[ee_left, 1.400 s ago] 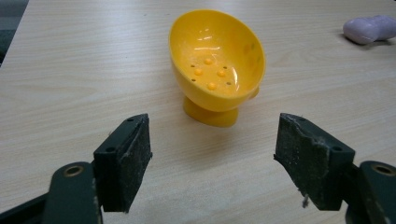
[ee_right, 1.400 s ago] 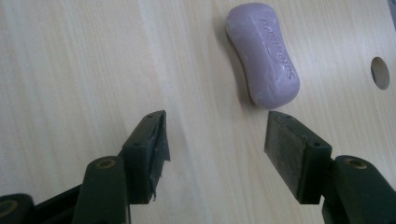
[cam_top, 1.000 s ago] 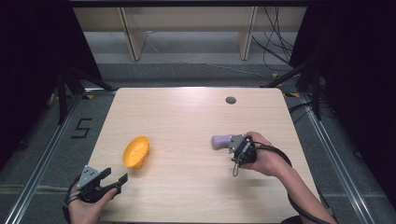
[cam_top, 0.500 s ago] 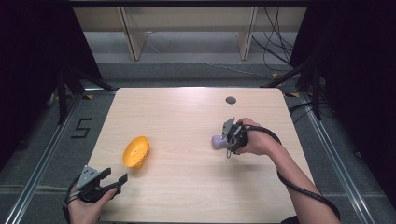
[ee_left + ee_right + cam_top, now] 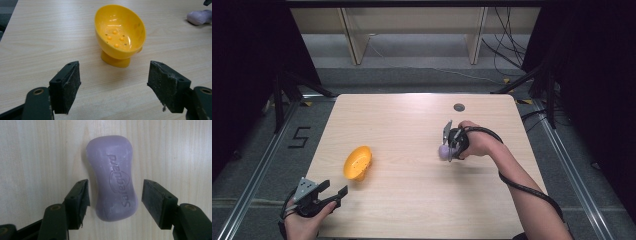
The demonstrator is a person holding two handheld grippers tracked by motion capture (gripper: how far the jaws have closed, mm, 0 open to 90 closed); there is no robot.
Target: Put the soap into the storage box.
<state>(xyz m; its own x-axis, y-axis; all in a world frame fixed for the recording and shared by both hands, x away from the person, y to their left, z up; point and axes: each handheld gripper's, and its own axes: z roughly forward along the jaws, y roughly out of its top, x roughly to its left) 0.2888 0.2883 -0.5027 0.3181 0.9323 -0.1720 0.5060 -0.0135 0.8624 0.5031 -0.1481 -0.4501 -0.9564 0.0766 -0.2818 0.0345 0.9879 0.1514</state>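
Right gripper view: right gripper [image 5: 113,195] straddling the purple soap bar [image 5: 113,177], jaws apart, just closing slightly, pads not yet pressing its sides, lining up for a pinch across the narrow waist. Farther off on the table [image 5: 412,125], lying tipped, the yellow bowl [image 5: 357,162], just ahead of the left gripper [image 5: 113,87], waiting wide open.

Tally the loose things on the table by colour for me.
Yellow: 1, the bowl
Purple: 1, the soap bar
Total: 2
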